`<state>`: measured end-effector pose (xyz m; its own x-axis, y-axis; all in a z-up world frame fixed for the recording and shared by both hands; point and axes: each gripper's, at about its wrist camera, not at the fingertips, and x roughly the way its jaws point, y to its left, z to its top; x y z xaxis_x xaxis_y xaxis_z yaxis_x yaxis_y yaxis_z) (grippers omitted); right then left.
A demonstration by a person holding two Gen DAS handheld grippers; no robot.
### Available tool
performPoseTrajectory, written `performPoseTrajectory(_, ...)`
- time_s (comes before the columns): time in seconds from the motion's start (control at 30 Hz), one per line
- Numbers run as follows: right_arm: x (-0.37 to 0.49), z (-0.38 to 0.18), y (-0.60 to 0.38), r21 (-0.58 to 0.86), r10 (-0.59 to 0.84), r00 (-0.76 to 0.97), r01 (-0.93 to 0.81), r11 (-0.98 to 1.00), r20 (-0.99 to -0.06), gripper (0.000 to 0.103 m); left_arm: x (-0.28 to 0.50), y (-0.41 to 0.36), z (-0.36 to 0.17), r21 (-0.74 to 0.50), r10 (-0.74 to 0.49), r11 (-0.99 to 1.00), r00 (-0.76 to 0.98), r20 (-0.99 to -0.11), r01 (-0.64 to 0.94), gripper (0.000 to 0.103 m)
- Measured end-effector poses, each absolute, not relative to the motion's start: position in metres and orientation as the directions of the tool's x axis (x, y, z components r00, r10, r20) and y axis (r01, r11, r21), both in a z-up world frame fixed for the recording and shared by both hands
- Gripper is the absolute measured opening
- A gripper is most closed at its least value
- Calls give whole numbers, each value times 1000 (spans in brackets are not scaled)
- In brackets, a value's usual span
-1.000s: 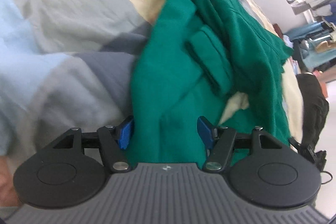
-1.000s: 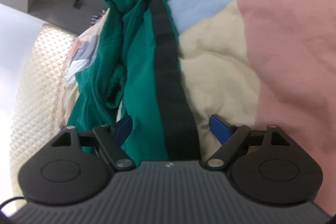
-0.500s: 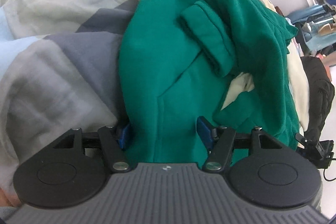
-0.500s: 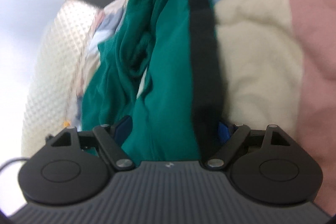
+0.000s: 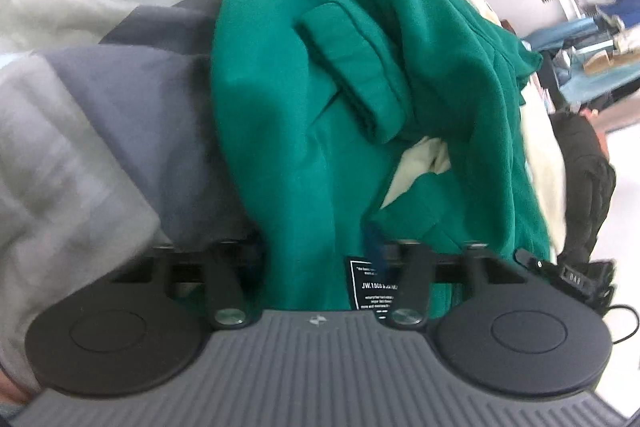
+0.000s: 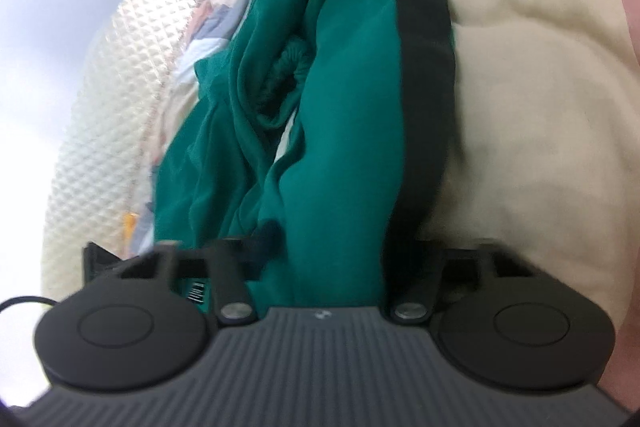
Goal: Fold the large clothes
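Observation:
A green garment [image 5: 280, 115] with a cuffed sleeve [image 5: 352, 67] and a black label lies bunched on a patchwork quilt [image 5: 100, 87]. My left gripper [image 5: 316, 255] is closed on its near edge; cloth fills the gap between the blue pads. In the right wrist view the same garment [image 6: 344, 131] shows a dark ribbed hem band [image 6: 420, 47]. My right gripper [image 6: 332, 247] is closed on the hem end, and the cloth covers its fingertips.
The quilt has grey, cream, blue and pink patches [image 6: 540, 107]. A quilted cream bed side [image 6: 108, 115] falls away at the left of the right wrist view. A black bag [image 5: 584, 187] and room clutter lie beyond the bed's far edge.
Both grippers moved in over the garment edge and closed on it. The cloth is now pulled up and bunched between the pads, and a black label has come into view.

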<state>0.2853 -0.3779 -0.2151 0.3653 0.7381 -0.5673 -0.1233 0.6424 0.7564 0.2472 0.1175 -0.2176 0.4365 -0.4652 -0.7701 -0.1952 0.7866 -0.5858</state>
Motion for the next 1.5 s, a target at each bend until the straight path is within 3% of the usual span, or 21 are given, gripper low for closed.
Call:
performPoseTrajectory(0.03, 285, -208, -374, 739, 731, 362, -149, 657, -578, 25, 245, 119, -215, -593, -466, 782, 449, -762, -195, 19)
performPoseTrajectory(0.07, 283, -200, -370, 717, 726, 363, -188, 671, -584, 24, 242, 122, -211, -609, -474, 770, 467, -746, -192, 13)
performPoseTrajectory(0.43, 262, -89, -347, 668, 760, 481, -392, 633, -438, 17, 204, 159, -137, -748, -517, 656, 660, -545, -104, 10)
performPoseTrajectory(0.73, 219, -47, -364, 753, 773, 577, -377, 540, -265, 16, 135, 209, -95, -856, -532, 512, 756, -381, -71, 10)
performPoseTrajectory(0.93, 181, -43, -372, 807, 757, 623, -335, 487, -198, 17, 92, 213, -87, -898, -572, 439, 772, -276, 4, 10)
performPoseTrajectory(1.1, 177, -55, -376, 866, 716, 670, -227, 446, -194, 17, 97, 215, -99, -915, -581, 404, 775, -247, 11, 10)
performPoseTrajectory(1.27, 217, -60, -366, 891, 656, 729, -147, 430, -196, 17, 153, 218, -91, -924, -575, 383, 787, -222, 19, 10)
performPoseTrajectory(1.5, 317, -81, -361, 938, 547, 802, 48, 344, -241, 17, 287, 217, -74, -872, -485, 487, 816, -314, -46, 11)
